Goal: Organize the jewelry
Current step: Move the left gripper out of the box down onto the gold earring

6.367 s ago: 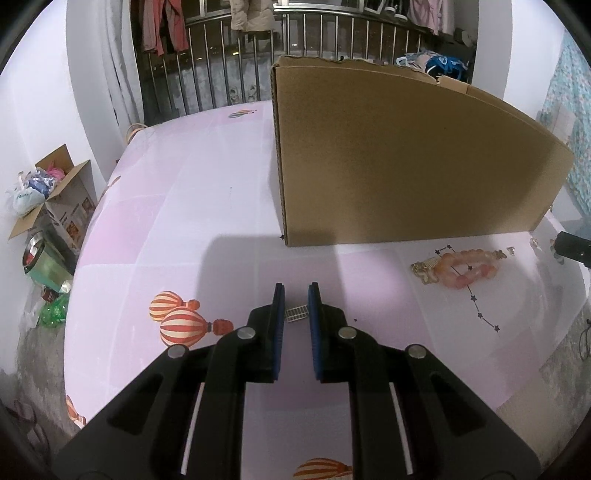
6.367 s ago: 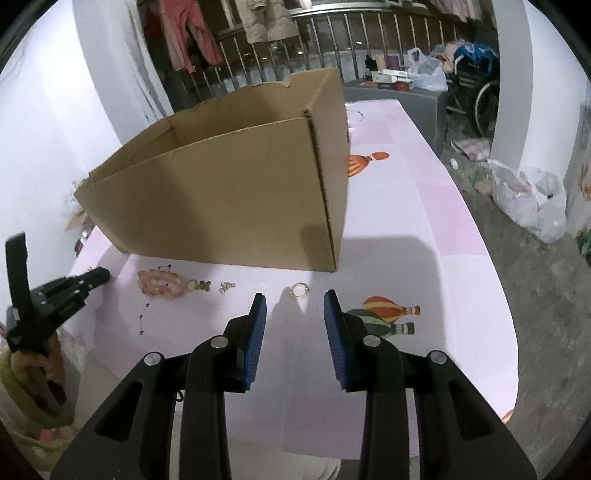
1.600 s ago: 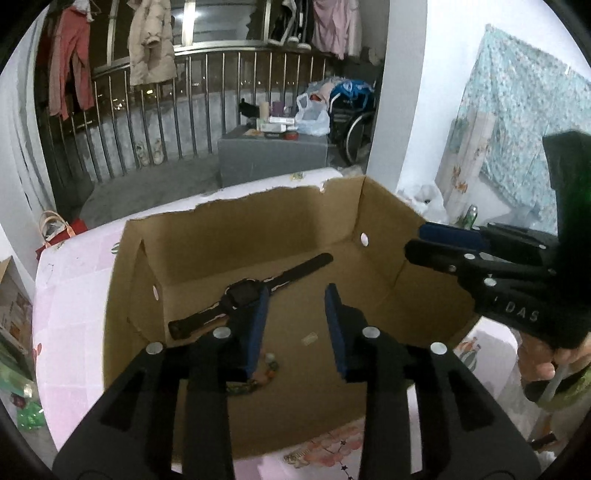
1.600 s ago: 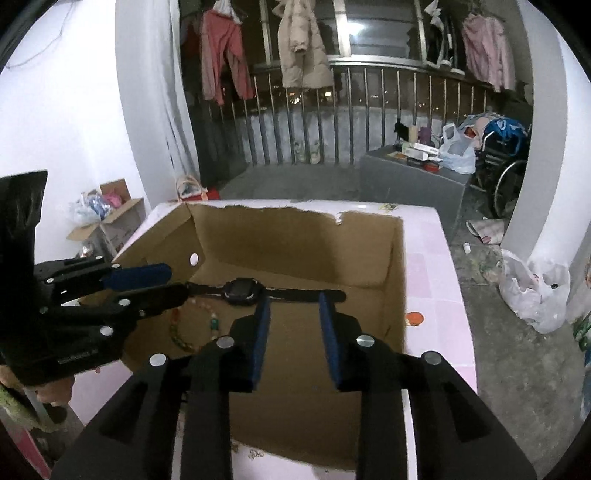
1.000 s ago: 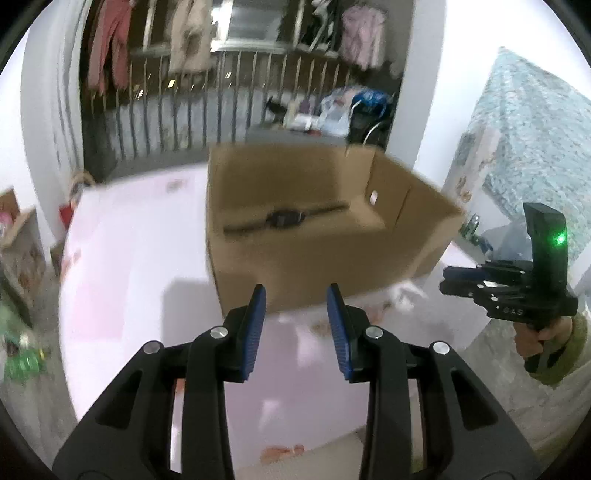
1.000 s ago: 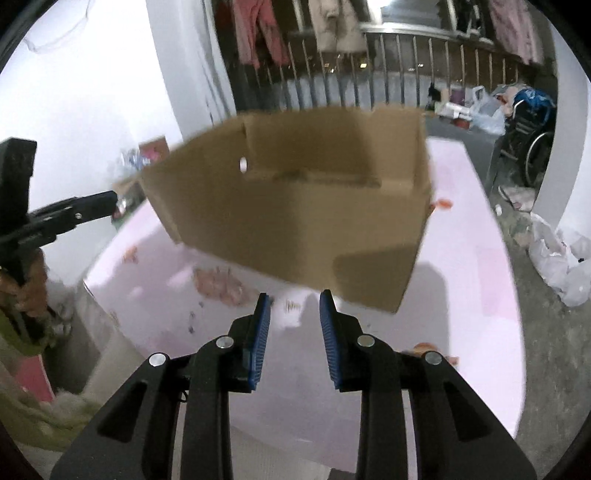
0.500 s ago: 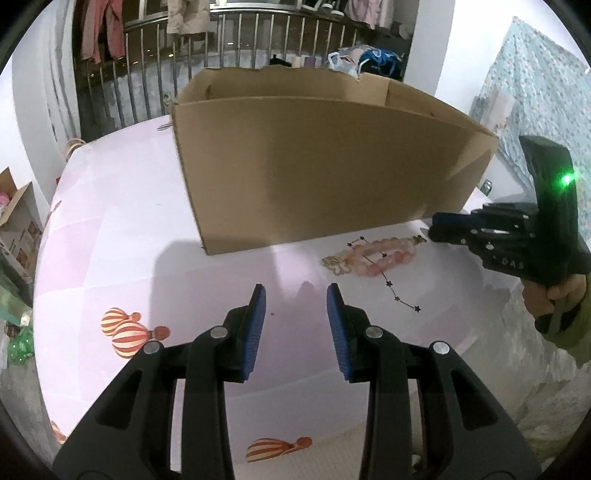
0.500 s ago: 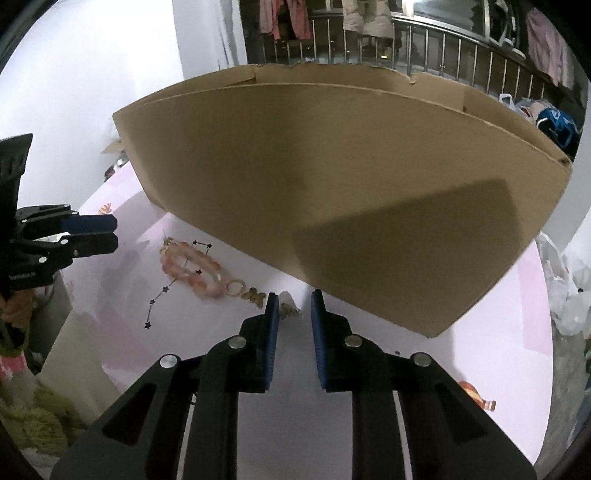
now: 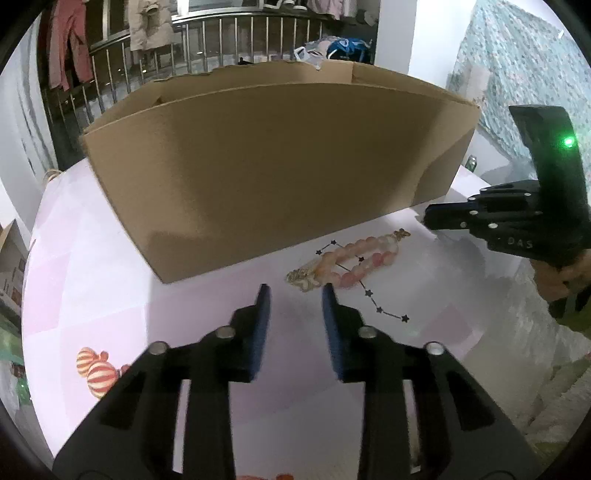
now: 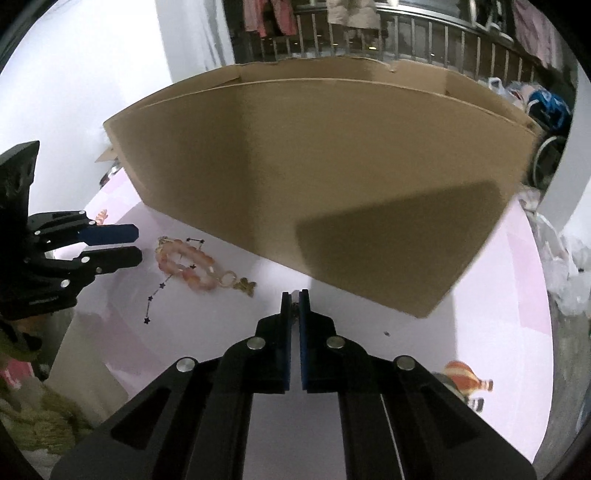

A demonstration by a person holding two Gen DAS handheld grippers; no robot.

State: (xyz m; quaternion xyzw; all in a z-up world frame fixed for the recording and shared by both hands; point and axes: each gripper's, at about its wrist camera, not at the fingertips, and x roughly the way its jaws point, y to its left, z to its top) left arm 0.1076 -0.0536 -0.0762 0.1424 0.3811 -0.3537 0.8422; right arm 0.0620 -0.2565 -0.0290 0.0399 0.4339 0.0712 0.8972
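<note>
A pink bead bracelet (image 9: 354, 258) with a gold charm lies on the pink table in front of the cardboard box (image 9: 277, 166). My left gripper (image 9: 295, 293) hovers just short of the bracelet's gold end. Its jaws are closing and nothing is between them. In the right wrist view the bracelet (image 10: 184, 264) lies to the left, with a gold butterfly charm (image 10: 245, 286) at its near end. My right gripper (image 10: 294, 297) is shut on a small gold piece (image 10: 295, 304) at the foot of the box (image 10: 332, 184). The left gripper (image 10: 137, 244) shows at the far left, and the right gripper (image 9: 428, 218) at the right of the left wrist view.
The box wall rises close behind both grippers. Balloon prints (image 9: 96, 373) mark the tablecloth, and a star line pattern (image 9: 373, 299) runs under the bracelet. The table edge falls away near a person's hand (image 9: 561, 277). A railing with hanging clothes (image 9: 147, 22) stands behind.
Both grippers came down from above the box to the table in front of it. The right jaws closed onto the small gold piece. The left gripper moved closer to the bracelet and narrowed.
</note>
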